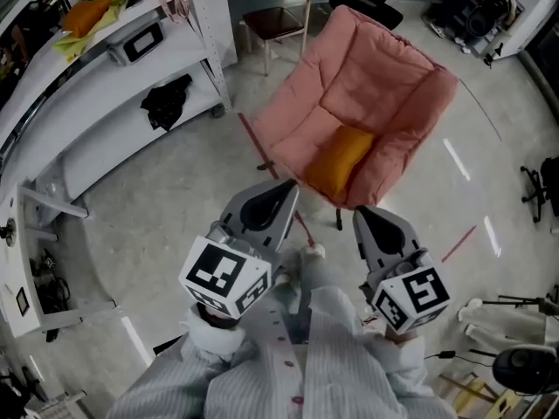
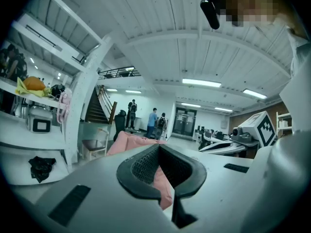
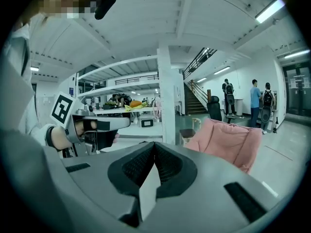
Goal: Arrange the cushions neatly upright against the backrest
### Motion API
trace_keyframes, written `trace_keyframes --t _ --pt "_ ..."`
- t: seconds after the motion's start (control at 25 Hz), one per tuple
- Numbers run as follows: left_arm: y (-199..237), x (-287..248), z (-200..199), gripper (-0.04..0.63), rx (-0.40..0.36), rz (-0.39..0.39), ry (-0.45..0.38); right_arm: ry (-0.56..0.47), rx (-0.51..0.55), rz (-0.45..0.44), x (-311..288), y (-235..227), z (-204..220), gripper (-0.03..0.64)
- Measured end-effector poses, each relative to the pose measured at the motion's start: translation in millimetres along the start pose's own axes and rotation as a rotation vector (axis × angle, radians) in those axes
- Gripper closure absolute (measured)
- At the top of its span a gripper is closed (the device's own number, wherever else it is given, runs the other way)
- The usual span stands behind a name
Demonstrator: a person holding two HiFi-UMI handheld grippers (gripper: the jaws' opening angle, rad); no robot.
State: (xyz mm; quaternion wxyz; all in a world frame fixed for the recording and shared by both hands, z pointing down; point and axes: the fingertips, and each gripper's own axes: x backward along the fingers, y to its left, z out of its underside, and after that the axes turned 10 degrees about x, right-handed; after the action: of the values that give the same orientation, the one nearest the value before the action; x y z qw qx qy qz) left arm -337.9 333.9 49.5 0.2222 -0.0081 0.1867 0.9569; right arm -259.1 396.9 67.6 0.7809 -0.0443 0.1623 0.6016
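Note:
A pink padded chair [image 1: 367, 94] stands on the floor ahead of me. An orange cushion [image 1: 339, 160] lies flat on its seat, near the front edge, not leaning on the backrest. My left gripper [image 1: 286, 190] is shut and empty, short of the chair's front left. My right gripper [image 1: 362, 215] is also shut and empty, just before the seat's front edge. The left gripper view shows its closed jaws [image 2: 158, 148] with the pink chair [image 2: 130, 142] beyond. The right gripper view shows its closed jaws [image 3: 154, 145] and the chair [image 3: 228, 142] to the right. The cushion is hidden in both gripper views.
A white shelving unit [image 1: 105, 77] runs along the left, with a black item [image 1: 166, 101] on its low shelf. A small wooden chair [image 1: 281, 20] stands behind the pink one. Red tape lines [image 1: 458, 244] cross the floor. Stands and gear [image 1: 524, 321] crowd the right. People [image 2: 153, 122] stand far off.

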Motion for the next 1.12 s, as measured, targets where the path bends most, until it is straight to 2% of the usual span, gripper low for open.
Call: trace_keyframes --t 0.48,0.88,1.12 --pt "80.5 -79.6 -18.4 0.584 0.039 -0.054 -0.009 0.018 0.013 -0.03 -92.0 -75.4 -5.6 0.603" --pt "134.5 -239.2 -60.9 0.584 0.039 -0.05 0.004 0.017 0.009 -0.066 -185.2 -210.0 -23.8 0.603" --pt "164.3 -319.5 -60.0 0.584 0.068 -0.05 0.065 0.042 -0.018 -0.102 -236.5 -270.5 -16.5 0.603"
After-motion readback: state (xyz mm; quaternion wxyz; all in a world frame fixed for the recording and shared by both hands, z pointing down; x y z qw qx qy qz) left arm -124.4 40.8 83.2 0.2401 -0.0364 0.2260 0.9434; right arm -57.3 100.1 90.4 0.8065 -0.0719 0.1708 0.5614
